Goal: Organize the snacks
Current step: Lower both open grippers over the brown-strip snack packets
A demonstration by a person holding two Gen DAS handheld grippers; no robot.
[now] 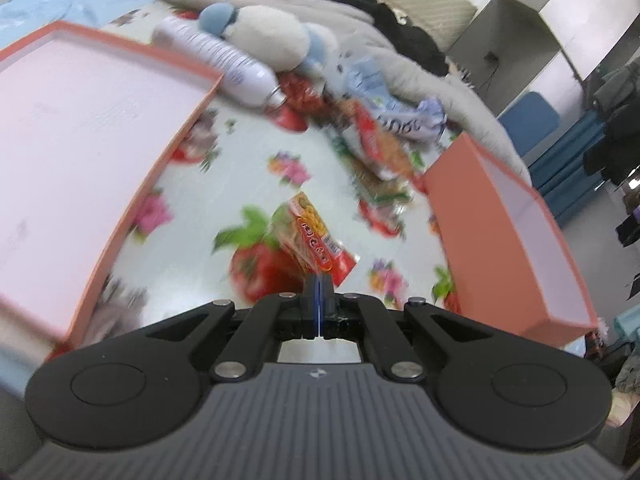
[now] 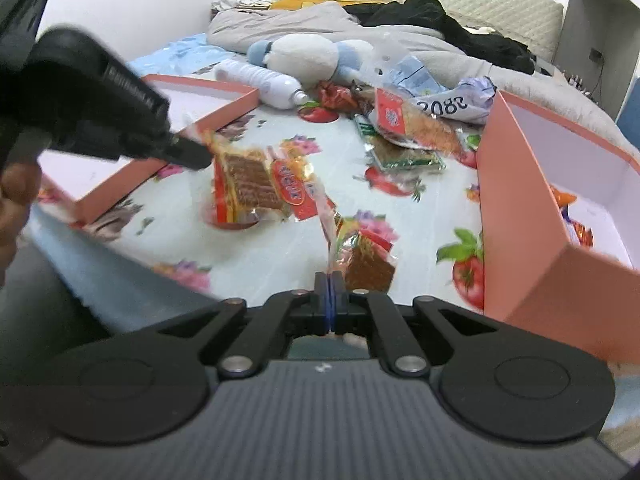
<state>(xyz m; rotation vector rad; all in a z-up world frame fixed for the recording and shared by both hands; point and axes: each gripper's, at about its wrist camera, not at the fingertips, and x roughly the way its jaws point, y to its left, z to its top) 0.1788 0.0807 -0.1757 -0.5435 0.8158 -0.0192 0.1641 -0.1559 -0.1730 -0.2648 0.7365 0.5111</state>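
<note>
Left gripper [image 1: 318,280], bottom centre of the left view: jaws clamped on the edge of a snack packet [image 1: 310,236] that hangs clear above the flowered sheet [image 1: 248,148]. Right gripper [image 2: 329,280], bottom centre of the right view: jaws likewise closed on the sealed edge of a second packet [image 2: 366,262], also off the sheet. The left packet shows again at centre left of the right view, dangling from the other gripper. Step in hand, as I judge it: carry both packets to the box [image 2: 520,208] at right, which already has a few snacks inside. To do it well: keep the pinch on the seals, lift above the box's near wall before crossing, release only once well inside. Edges: that wall stands tall and close at lower right; the lid [image 1: 92,128] at left has a low rim. Open sheet lies between them in mid-frame. Farther off, the remaining snack pile [image 2: 408,132], a bottle [image 1: 224,60] and a plush toy [image 1: 264,36] crowd the upper centre.
</note>
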